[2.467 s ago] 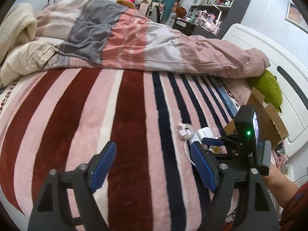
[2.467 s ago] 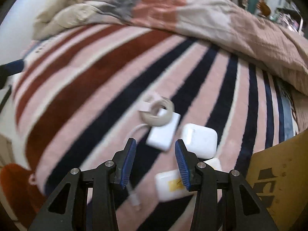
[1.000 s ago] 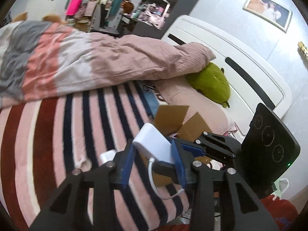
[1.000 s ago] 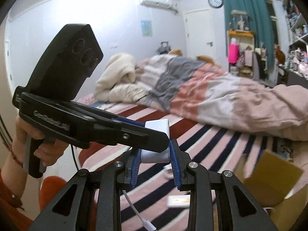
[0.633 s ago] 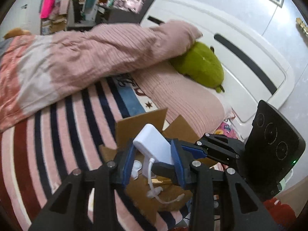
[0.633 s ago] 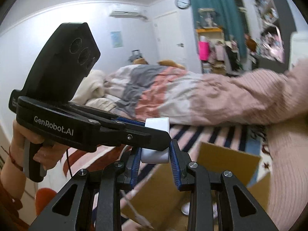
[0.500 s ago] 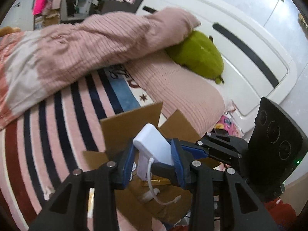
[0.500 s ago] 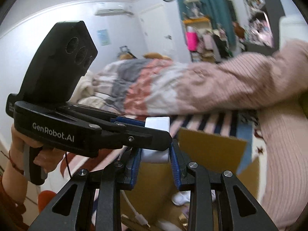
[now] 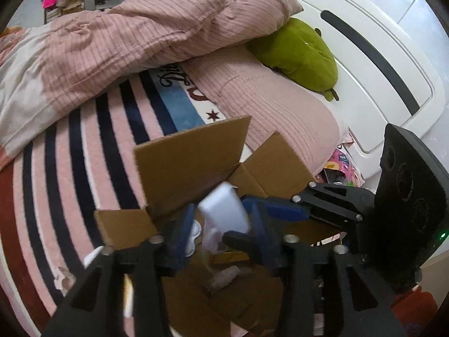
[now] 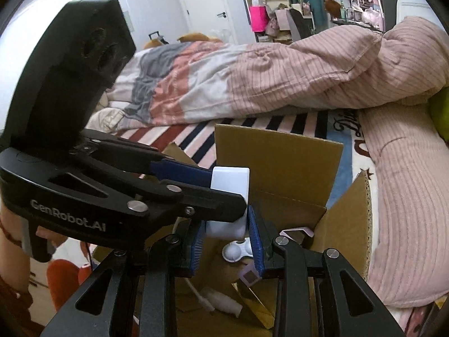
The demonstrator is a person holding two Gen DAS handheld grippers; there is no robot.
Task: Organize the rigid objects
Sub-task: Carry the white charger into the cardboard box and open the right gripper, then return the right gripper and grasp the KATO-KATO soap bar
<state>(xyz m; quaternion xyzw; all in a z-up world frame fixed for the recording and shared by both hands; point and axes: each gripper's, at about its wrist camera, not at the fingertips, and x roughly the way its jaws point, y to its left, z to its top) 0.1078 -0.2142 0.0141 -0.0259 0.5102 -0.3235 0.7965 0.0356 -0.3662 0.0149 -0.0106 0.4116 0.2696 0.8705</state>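
Charger brick, white with its cable dangling, is hanging right over the open cardboard box, and both the left gripper and right gripper are clamping it. A few small bits are sitting inside the box already; the drop isn't done yet.

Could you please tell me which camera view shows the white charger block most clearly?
The right wrist view: the white charger block is sharp there, pinched by both tongs above the cardboard box. In the left wrist view the same block is motion-blurred between the left tongs' fingers, its edges smeared.
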